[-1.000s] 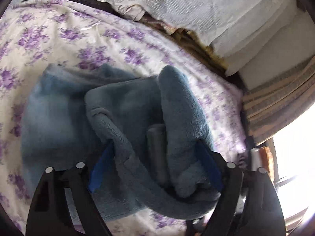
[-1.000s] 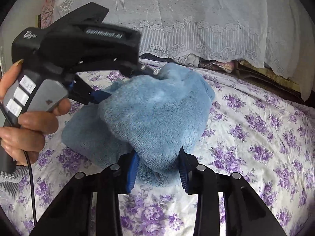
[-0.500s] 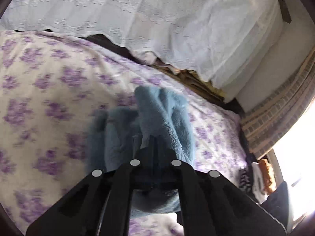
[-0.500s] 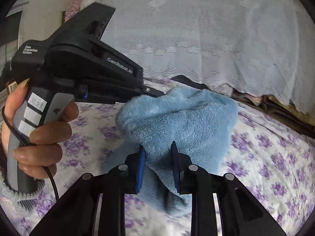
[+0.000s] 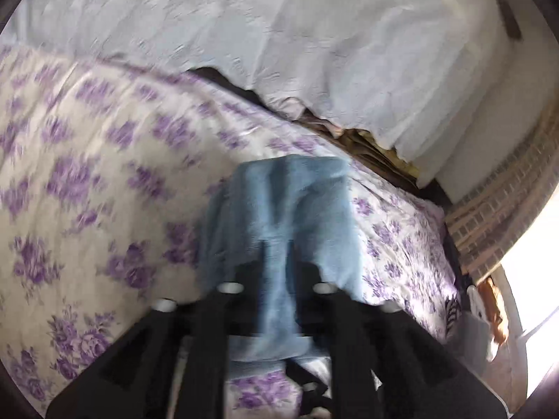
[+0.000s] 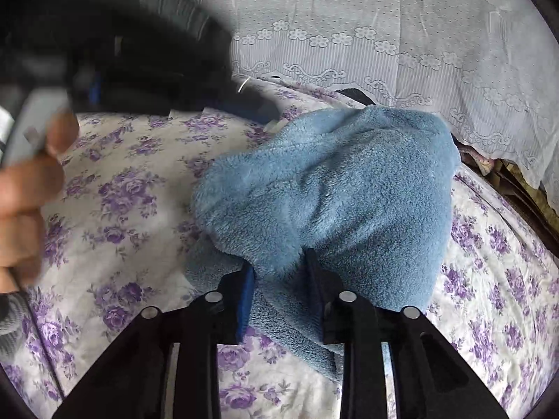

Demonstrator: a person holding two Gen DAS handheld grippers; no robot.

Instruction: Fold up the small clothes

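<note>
1. The right tool [image 6: 279, 276] has its jaws opening, yet a bunch of the blue fleece garment [image 6: 335, 188] sits between them and both pads look pressed into the pile, so it is grasping the cloth.
2. The left tool [image 5: 277, 265] also has its jaws opening; a strip of the same blue fleece garment [image 5: 283, 202] runs between its fingers. That view is smeared by motion, so whether the pads actually press on the cloth I cannot tell with certainty, though the strip fills the gap.
3. In the right wrist view the left tool [image 6: 265, 111] appears as a dark blurred body at the upper left, its tip at the far top edge of the garment, held by a hand [image 6: 28, 192].
4. The garment is bunched into a rounded heap, lifted between the two tools above the bed.
5. The bed carries a white bedsheet [image 6: 132, 192] printed with purple flowers.
6. Behind it hangs a white lace cloth [image 6: 384, 35].
</note>
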